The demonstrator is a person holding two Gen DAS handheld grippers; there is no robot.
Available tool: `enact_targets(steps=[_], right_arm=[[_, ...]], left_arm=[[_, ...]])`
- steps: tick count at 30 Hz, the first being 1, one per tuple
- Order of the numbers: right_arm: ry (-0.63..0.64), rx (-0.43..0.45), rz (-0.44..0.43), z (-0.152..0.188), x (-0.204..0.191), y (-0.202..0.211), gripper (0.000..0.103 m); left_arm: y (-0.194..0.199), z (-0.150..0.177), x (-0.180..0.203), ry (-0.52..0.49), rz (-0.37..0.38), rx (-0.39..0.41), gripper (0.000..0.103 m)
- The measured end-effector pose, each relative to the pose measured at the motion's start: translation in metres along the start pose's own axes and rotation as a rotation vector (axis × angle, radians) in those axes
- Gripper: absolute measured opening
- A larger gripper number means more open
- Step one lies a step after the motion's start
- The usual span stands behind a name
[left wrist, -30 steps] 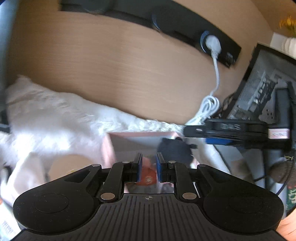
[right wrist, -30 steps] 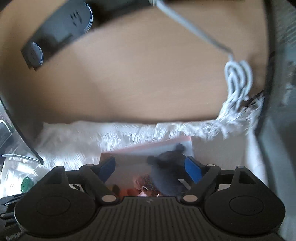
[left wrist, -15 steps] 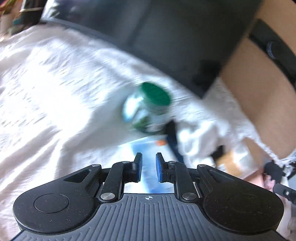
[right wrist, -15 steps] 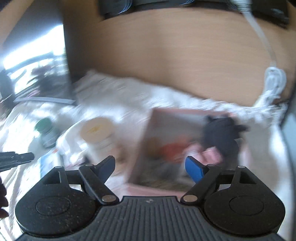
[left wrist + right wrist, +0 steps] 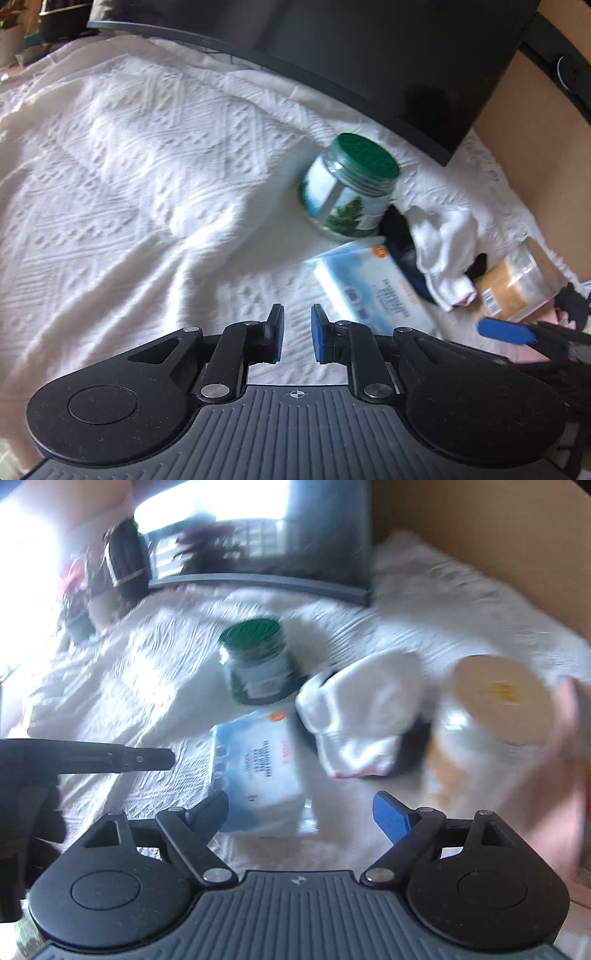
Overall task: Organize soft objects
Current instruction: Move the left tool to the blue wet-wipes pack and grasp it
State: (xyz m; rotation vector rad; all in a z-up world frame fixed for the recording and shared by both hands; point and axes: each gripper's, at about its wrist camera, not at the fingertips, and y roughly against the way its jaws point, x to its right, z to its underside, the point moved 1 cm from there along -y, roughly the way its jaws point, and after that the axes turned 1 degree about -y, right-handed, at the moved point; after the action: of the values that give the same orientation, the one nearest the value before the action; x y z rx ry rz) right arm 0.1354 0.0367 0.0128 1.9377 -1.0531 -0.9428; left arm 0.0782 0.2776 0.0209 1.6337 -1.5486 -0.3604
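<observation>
A crumpled white sock [image 5: 443, 251] [image 5: 362, 716] lies on the white textured cloth, partly over a dark piece of fabric [image 5: 402, 254]. A blue tissue pack [image 5: 373, 291] [image 5: 258, 771] lies beside it. My left gripper [image 5: 297, 332] hovers over bare cloth left of the pack, shut to a narrow gap with nothing in it. My right gripper [image 5: 303, 812] is above the near end of the tissue pack; its jaws are wide and opening, with nothing gripped. One of its blue fingertips [image 5: 506, 332] shows in the left wrist view. The right wrist view is blurred.
A green-lidded glass jar [image 5: 347, 188] [image 5: 256, 661] stands behind the pack. A cream-lidded jar of tan contents [image 5: 513, 288] [image 5: 495, 701] stands right of the sock, by a pink box [image 5: 576, 775]. A black monitor [image 5: 332, 55] and a wooden wall close the back.
Both views have swung left, from the pink box by the wooden wall to the jars, tissue pack and sock. The right jaws stand slightly wider; the left jaws are unchanged.
</observation>
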Motion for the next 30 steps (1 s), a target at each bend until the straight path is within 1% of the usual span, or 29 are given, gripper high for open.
enact_targets(steps=[3, 5, 7, 9, 10, 11, 12, 14, 16, 18, 20, 23, 26, 28, 30], right_arm=[[-0.006, -0.027, -0.007, -0.003, -0.009, -0.022, 0.087], [-0.024, -0.050, -0.033, -0.004, -0.015, -0.037, 0.087], [-0.044, -0.084, -0.104, -0.003, -0.022, -0.043, 0.088], [-0.063, -0.110, -0.210, -0.001, -0.026, -0.043, 0.088], [-0.071, -0.114, -0.244, 0.000, -0.028, -0.040, 0.088], [-0.069, -0.110, -0.250, 0.001, -0.028, -0.036, 0.088], [-0.056, -0.101, -0.227, 0.003, -0.029, -0.031, 0.088], [0.000, -0.067, -0.121, 0.010, -0.028, -0.018, 0.088], [0.070, -0.033, 0.008, 0.020, -0.025, -0.005, 0.088], [0.100, -0.015, 0.091, 0.028, -0.015, 0.006, 0.088], [0.103, -0.004, 0.153, 0.038, -0.004, 0.018, 0.088], [0.084, 0.006, 0.216, 0.050, 0.017, 0.029, 0.088], [0.061, -0.004, 0.256, 0.062, 0.032, 0.030, 0.088], [0.022, 0.005, 0.238, 0.069, 0.041, 0.033, 0.089], [0.000, 0.014, 0.226, 0.073, 0.044, 0.036, 0.093]], left_arm=[[0.004, -0.002, -0.011, 0.013, -0.012, 0.005, 0.017], [0.006, -0.005, -0.016, 0.025, -0.020, 0.012, 0.017], [0.007, -0.008, -0.019, 0.031, -0.028, 0.017, 0.017], [0.006, -0.010, -0.018, 0.033, -0.030, 0.018, 0.017], [0.005, -0.011, -0.016, 0.029, -0.028, 0.018, 0.017], [0.004, -0.012, -0.012, 0.021, -0.024, 0.016, 0.017], [0.002, -0.013, -0.006, 0.009, -0.020, 0.013, 0.017], [-0.003, -0.013, 0.007, -0.023, -0.008, 0.005, 0.017], [-0.010, -0.013, 0.024, -0.064, 0.001, -0.009, 0.017], [-0.016, -0.012, 0.039, -0.108, -0.012, -0.021, 0.017], [-0.022, -0.011, 0.052, -0.148, -0.026, -0.031, 0.017], [-0.032, -0.008, 0.066, -0.191, -0.046, -0.055, 0.018], [-0.037, -0.005, 0.080, -0.244, -0.070, -0.049, 0.018], [-0.040, -0.003, 0.090, -0.281, -0.073, -0.051, 0.018], [-0.044, 0.000, 0.100, -0.320, -0.071, -0.050, 0.019]])
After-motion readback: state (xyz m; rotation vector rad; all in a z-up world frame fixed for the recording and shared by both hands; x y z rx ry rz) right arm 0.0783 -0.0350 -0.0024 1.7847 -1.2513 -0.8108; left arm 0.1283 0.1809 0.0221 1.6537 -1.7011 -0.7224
